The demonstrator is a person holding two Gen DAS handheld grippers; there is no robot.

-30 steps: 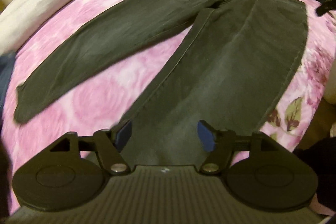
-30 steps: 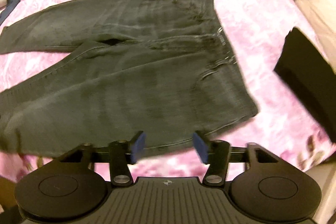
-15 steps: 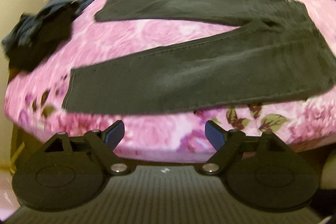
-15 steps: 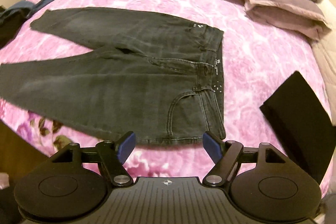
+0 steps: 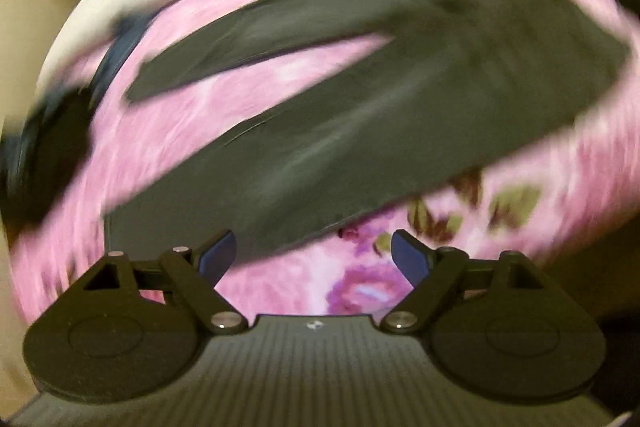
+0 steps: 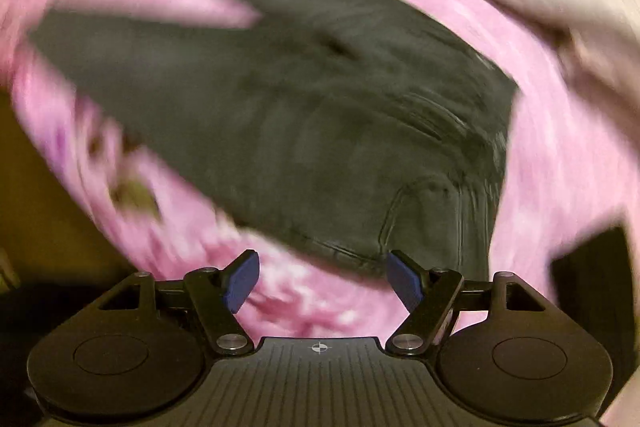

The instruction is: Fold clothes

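Left claw (image 5: 314, 255) & right claw (image 6: 322, 281) both wide open, empty, near dark grey denim jeans (image 6: 320, 131) lying flat, unfolded on pink floral bed (image 5: 280, 287); no fold started yet.

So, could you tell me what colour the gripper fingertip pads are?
Blue fingertip pads, clearest in the right wrist view.

one jeans (image 5: 360, 131), one pink bedspread (image 5: 280, 287), two tongs (image 5: 314, 257).
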